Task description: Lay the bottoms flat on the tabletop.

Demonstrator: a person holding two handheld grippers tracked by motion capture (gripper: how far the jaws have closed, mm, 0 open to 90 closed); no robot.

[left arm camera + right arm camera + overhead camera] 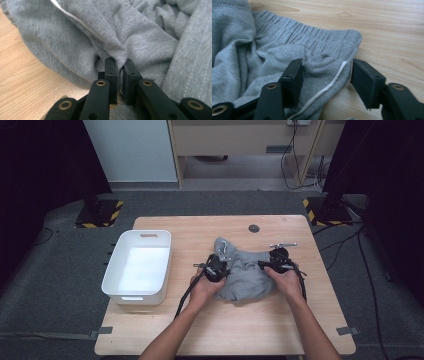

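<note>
Wooden desk (280,320) carries a crumpled grey garment (245,275) near its middle, with a white bin (137,267) standing well apart on the left side and dark floor beyond. Left tool (119,63) is clenched on a pinched fold of the grey fabric, its jaws nearly together with cloth drawn up between them. Right tool (325,68) has its jaws apart, straddling the garment corner by the ribbed waistband (312,32) and a white drawcord (329,85); the pads do not yet press the cloth, so this tool counts as released (though fabric already lies between the jaws). The step in hand appears to be securing a second hold so the garment can be lifted or spread. To do it well, lower the right tool until the corner bump of fabric sits deep between the pads, then close fully on the cloth itself. Avoid catching the drawcord alone, since a cord grip would likely slip or pull the cord out. Keep the left tool steady and closed while the right one bites. Confirm both holds before raising, and lift both hands together to prevent the fabric dragging across the desk.
</note>
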